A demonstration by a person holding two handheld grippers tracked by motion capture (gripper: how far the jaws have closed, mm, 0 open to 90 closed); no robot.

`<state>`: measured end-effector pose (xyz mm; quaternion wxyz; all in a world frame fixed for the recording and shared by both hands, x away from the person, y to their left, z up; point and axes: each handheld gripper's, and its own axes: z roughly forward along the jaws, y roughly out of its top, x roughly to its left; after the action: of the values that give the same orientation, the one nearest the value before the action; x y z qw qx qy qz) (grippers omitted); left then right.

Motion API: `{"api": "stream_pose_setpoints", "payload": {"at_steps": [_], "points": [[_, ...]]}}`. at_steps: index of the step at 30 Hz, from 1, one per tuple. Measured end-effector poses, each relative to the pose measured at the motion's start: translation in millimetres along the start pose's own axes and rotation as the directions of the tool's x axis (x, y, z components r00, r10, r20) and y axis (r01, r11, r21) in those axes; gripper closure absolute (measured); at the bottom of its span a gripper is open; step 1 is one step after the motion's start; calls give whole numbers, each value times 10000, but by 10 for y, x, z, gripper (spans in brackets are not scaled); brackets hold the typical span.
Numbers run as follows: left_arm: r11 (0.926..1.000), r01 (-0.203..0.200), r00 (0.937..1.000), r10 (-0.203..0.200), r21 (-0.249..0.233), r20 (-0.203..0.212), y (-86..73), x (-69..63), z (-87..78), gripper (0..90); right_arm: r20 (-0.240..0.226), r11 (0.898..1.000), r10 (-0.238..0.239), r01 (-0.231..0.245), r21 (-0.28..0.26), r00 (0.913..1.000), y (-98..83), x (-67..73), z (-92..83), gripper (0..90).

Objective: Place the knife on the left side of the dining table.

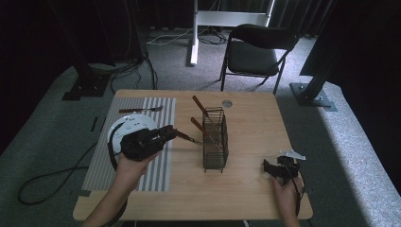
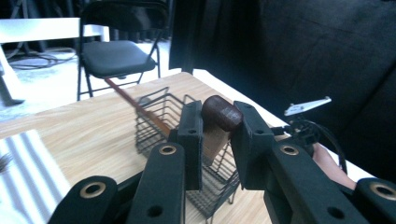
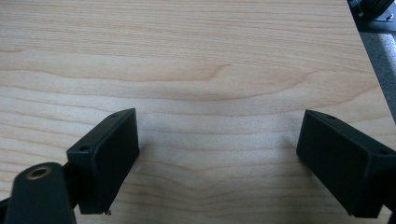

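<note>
Pinching a wooden-handled utensil in your left claw beside the basket, you can drop it in; right claw spread.

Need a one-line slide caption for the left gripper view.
Left gripper clamps a wooden-handled utensil above the wire basket on the wooden table.

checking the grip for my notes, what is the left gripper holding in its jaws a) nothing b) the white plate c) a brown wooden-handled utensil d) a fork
c: in the left gripper view the left gripper has its jaws shut on the rounded brown wooden handle, close by the wire basket; the fork lies apart on the striped mat.
</note>
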<state>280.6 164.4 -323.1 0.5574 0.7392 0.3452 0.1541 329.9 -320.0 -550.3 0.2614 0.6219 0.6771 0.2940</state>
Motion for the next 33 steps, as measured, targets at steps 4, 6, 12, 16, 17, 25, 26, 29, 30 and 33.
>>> {"api": "stream_pose_setpoints", "payload": {"at_steps": [4,6,12,16,17,25,26,29,30,33], "points": [[9998,197,9993,-194,88,-324,-99,89,-109,750,1,10000,3,-3,-10,10000,0,0,1,122],[9995,284,9987,-277,167,-420,-152,139,-163,750,1,10000,4,-4,-8,10000,0,0,1,122],[9985,465,9956,-440,284,-821,-315,264,-332,750,2,10000,1,-1,-10,10000,0,0,1,122],[9984,447,9933,-406,352,-1083,-465,343,-498,749,1,10000,2,-2,-9,10000,0,0,1,122],[9984,447,9933,-406,352,-1083,-465,343,-498,750,1,10000,2,-2,-9,10000,0,0,1,122],[9916,839,9871,-692,982,-1443,-752,470,-658,750,3,10000,0,0,-9,10000,0,0,1,122],[9903,984,9861,-838,985,-1432,-790,497,-662,750,3,10000,7,-7,-10,10000,0,1,1,122],[9888,1010,9830,-821,1098,-1643,-849,541,-660,750,3,10000,5,-5,-10,10000,0,0,1,122],[9883,1027,9819,-826,1125,-1707,-863,563,-662,750,2,10000,1,-1,-9,10000,0,0,1,122],[9828,1305,9776,-1055,1310,-1823,-917,699,-647,750,3,10000,0,0,-10,10000,0,0,1,122]]}}
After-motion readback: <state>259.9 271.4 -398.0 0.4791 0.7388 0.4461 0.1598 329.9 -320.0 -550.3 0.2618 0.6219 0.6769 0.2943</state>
